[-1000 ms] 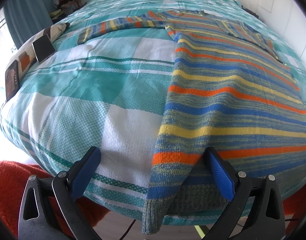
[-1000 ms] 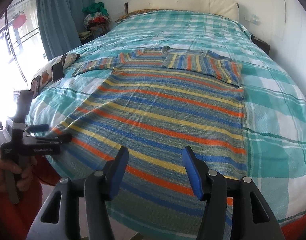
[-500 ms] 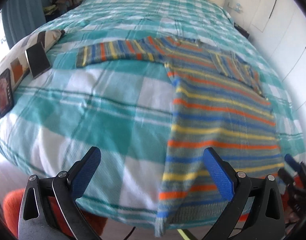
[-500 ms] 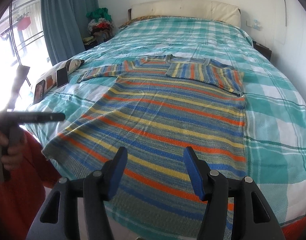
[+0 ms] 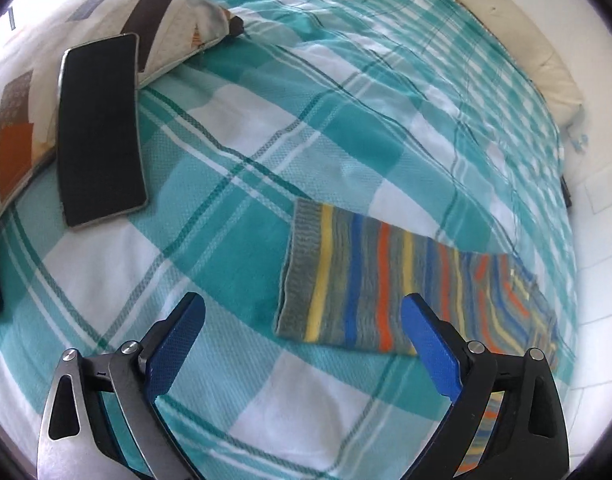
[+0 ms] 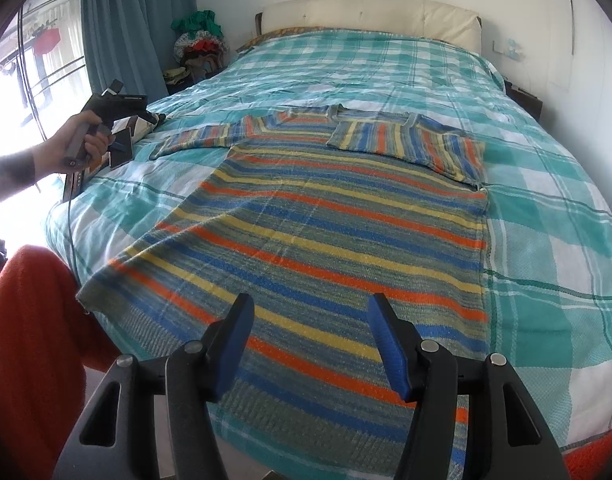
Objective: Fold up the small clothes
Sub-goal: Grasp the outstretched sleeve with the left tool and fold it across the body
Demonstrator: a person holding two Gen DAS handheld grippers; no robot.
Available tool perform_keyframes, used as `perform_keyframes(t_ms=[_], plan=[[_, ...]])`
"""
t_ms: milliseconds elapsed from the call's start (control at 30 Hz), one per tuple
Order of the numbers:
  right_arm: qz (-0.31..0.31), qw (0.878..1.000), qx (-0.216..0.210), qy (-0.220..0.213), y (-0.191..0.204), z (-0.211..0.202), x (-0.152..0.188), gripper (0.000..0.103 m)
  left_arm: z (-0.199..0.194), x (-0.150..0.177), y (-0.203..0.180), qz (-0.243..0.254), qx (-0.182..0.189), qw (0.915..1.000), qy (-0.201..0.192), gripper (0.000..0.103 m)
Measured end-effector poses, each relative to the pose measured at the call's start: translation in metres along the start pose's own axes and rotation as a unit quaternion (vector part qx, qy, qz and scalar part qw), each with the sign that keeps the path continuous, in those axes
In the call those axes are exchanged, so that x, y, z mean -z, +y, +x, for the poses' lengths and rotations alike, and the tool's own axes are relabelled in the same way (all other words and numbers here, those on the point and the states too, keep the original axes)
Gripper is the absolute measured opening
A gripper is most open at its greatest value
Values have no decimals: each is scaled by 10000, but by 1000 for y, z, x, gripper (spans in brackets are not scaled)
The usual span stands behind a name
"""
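- Teal-and-white checked bedspread [image 5: 234,280] is filling the left wrist view, covering the bed as far as a cream headboard at the far edge.
- Left hand-held gripper [image 5: 302,316] is hanging over the bedspread with its blue pads wide apart and closing a little; nothing is gripped, though the cuff of the striped sweater's sleeve [image 5: 345,276] is lying on the bedspread under the gap, nearer the right pad.
- Beyond and left of that sleeve, a dark phone [image 5: 100,128] is leaning against a patterned cushion [image 5: 162,20].
- From the right wrist view, the same bedspread [image 6: 545,208] is carrying the striped sweater [image 6: 325,232] spread flat, hem toward the camera, one sleeve folded across the chest and the other stretching out to the left.
- Right hand-held gripper [image 6: 309,344] is hovering over the sweater's hem, jaws partly open and holding nothing.
- Left of the sweater, a person's hand [image 6: 82,140] is holding the other gripper above the outstretched sleeve, beside a teal curtain [image 6: 126,20].
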State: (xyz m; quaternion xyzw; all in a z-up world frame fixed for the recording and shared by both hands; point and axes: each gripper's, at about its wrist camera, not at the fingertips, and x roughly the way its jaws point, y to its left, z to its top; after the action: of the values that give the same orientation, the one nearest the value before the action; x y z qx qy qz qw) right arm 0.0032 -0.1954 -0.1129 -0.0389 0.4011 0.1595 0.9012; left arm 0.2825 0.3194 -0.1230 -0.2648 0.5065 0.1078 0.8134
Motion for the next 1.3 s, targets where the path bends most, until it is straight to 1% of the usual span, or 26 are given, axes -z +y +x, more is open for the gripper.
perform_keyframes(t_ms=[33,100,133,167,233,267,333,400,433,533,633,700,767,833,867,900,933,967,1033,1067,1100,1133,1167,1200,1267,1300], plan=[[-7,10000,8,38,0,2,1,59,8,-3,-2,36,13,10000,44,94],[-12,9999,6,140,1,7,3,59,27,-6,-10,160,-68,9997,163,84],[-17,9998,-3,189,1,9,4,59,35,-8,-13,215,-92,9995,213,82],[-26,9997,-14,229,1,11,5,59,41,-8,-16,268,-125,9993,237,74],[-54,9995,-39,293,3,14,6,59,45,-7,-27,509,-386,9979,70,16],[-62,9995,-57,301,4,15,6,59,43,-7,-33,561,-428,9975,59,4],[-68,9996,-109,244,4,13,5,59,29,-10,-49,651,-405,9970,-137,4],[-65,9997,-173,175,6,11,5,59,3,-11,-84,1058,-312,9932,-373,4],[-61,9996,-212,158,6,11,4,59,-11,-9,-107,1353,-256,9894,-467,4],[-39,9992,-357,153,7,11,5,59,-51,12,-186,2293,92,9713,-627,4],[-14,9987,-483,136,8,10,5,59,-70,43,-259,3020,493,9498,-652,4],[-42,9986,-520,81,10,6,5,59,-67,66,-303,3370,768,9370,-508,4],[-96,9987,-507,23,13,3,6,59,-53,97,-341,3750,876,9220,-407,4],[-126,9987,-491,-3,14,1,7,59,-29,120,-365,3994,1033,9109,-57,12],[-123,9987,-491,5,13,0,8,59,-10,135,-374,4101,906,9073,197,22],[-117,9988,-484,4,13,-1,9,59,3,145,-378,4125,645,9080,352,49],[-108,9988,-471,-8,12,-3,9,59,7,153,-377,4089,518,9103,377,55],[-89,9989,-467,-23,11,-5,9,59,9,153,-370,3983,534,9152,282,60],[-50,9989,-471,-56,8,-8,11,59,12,144,-351,3684,599,9275,216,60],[-39,9989,-471,-62,7,-9,12,59,14,134,-333,3394,542,9389,182,60],[-29,9989,-475,-55,5,-9,12,59,18,130,-324,3186,452,9467,131,59],[-13,9988,-484,-35,3,-8,12,59,24,125,-309,2991,369,9535,101,59],[5,9988,-494,-14,2,-6,12,59,32,123,-292,2876,267,9573,155,59],[29,9987,-509,11,0,-5,11,59,44,125,-275,2854,6,9579,305,58],[70,9986,-517,44,-1,-4,11,59,70,134,-241,2951,-671,9511,618,48],[81,9987,-511,33,-2,-4,11,59,69,136,-219,2954,-710,9511,558,57]])
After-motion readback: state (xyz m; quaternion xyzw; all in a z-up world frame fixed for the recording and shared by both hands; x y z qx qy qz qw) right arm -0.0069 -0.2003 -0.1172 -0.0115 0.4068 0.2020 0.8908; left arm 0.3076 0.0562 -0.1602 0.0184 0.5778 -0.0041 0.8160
